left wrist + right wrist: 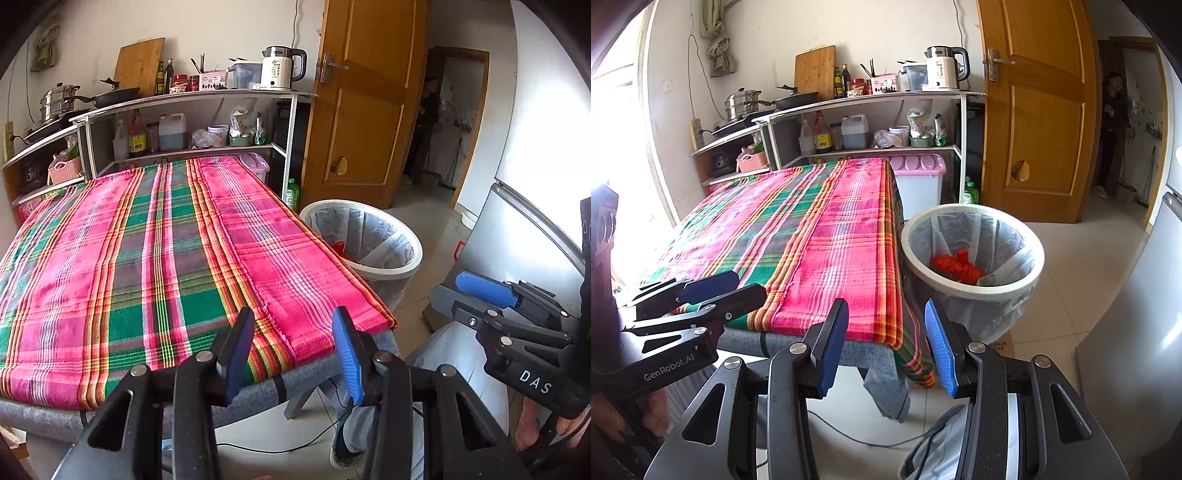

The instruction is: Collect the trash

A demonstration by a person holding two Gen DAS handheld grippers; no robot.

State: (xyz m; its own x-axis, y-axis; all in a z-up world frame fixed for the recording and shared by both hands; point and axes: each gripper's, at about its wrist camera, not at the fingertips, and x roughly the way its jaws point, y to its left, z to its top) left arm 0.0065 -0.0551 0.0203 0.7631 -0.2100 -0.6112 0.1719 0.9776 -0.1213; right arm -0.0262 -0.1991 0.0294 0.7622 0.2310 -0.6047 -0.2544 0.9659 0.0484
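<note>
Both the left gripper (293,354) and right gripper (886,347) are held parted and empty at lower centre; crumpled red trash (955,267) is seen inside the round, plastic-lined bin (975,286) beside the woven plaid cloth (820,236).

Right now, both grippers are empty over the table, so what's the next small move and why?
Probably pull both back and stop: the plaid cloth shows no trash, the left gripper and right gripper hold nothing, and a red bundle already lies in the bin.

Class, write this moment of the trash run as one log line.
left tongs: open, empty | right tongs: open, empty | plaid cloth: no trash seen | bin: beside table, red trash inside
</note>
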